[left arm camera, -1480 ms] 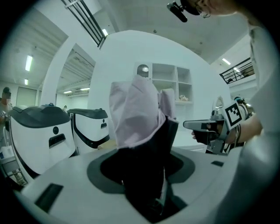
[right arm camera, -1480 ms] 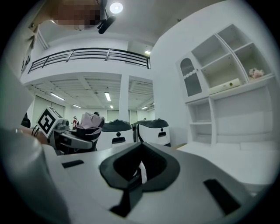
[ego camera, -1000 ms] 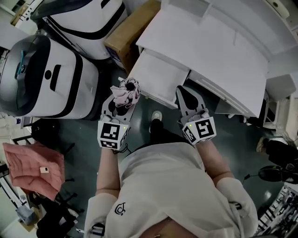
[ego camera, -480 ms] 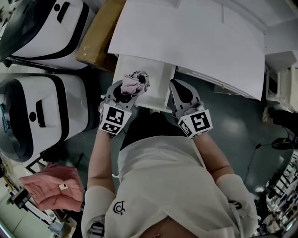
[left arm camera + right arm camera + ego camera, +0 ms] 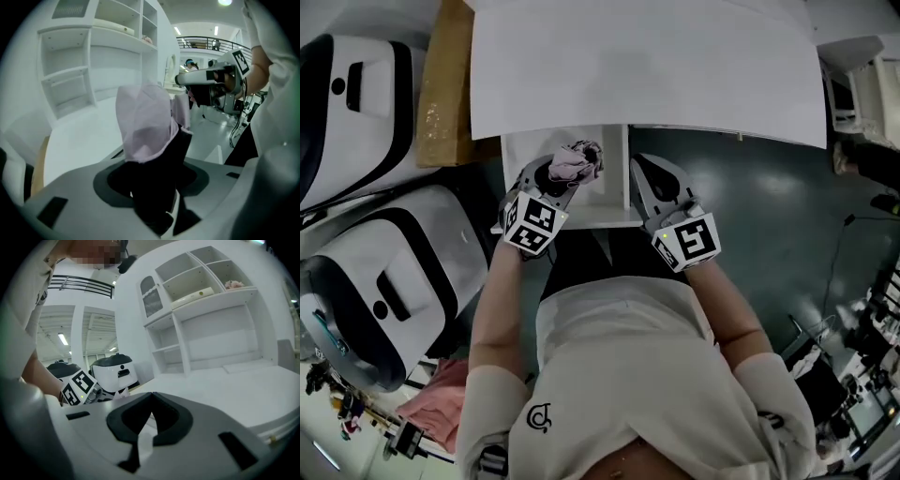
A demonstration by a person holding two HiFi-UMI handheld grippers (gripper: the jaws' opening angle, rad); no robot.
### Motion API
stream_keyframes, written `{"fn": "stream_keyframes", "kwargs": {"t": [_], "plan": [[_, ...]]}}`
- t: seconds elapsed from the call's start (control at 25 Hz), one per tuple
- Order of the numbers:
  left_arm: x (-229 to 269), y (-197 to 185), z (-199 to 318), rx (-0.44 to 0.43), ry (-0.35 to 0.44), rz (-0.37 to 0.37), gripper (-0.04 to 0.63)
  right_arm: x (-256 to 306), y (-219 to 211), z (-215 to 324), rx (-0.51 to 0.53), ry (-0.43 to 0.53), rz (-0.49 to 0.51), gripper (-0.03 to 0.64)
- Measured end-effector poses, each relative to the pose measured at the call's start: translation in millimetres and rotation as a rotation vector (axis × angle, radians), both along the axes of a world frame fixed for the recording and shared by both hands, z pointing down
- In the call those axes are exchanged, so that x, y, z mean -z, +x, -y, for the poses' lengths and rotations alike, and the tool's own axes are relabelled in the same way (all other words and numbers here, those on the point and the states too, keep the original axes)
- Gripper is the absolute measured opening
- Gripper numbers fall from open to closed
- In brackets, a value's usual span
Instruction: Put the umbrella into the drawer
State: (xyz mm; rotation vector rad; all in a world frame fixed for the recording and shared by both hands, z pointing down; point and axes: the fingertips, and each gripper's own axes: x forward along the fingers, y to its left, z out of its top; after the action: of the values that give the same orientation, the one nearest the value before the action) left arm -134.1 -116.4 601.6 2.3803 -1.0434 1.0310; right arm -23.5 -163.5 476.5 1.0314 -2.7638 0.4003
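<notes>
- Bench (image 5: 675,66): white top, filling the upper head view.
- Drawer (image 5: 612,178): open below the bench's front edge.
- Right gripper (image 5: 651,174): fingers closed on nothing, just right of the drawer.
- Left gripper (image 5: 547,186): fingers clamped on the umbrella.
- Umbrella (image 5: 575,161): folded (pink cloth, dark body), over the open drawer.

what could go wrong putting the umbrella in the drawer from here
The left gripper holds the umbrella by its dark part, with pink fabric sticking out: it could snag on the drawer rim or the desk top overhanging it. The shut right gripper sits close to the drawer's right wall and might knock it.
</notes>
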Motion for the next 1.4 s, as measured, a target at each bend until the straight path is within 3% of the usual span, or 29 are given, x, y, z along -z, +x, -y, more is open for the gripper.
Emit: {"fn": "stream_keyframes", "kwargs": {"t": [0.2,0.64,0.96,1.24,1.32,1.4], "plan": [[-57,9,10,-0.122,-0.112,0.022,0.236,-26,8,2,-0.071,-0.056,-0.028,0.006],[-158,18,5,-0.253,-0.3,0.078,0.238,-69,47,20,-0.217,-0.086,-0.05,0.006],[-203,18,-1,-0.287,-0.365,0.114,0.239,-95,44,-3,-0.272,-0.147,-0.034,0.006],[-212,21,2,-0.287,-0.375,0.104,0.252,-98,46,-10,-0.308,-0.186,-0.012,0.006],[-211,22,4,-0.268,-0.381,0.1,0.277,-95,49,-10,-0.321,-0.189,-0.011,0.006],[-206,24,6,-0.242,-0.381,0.091,0.343,-90,50,-11,-0.323,-0.191,-0.008,0.006]]}}
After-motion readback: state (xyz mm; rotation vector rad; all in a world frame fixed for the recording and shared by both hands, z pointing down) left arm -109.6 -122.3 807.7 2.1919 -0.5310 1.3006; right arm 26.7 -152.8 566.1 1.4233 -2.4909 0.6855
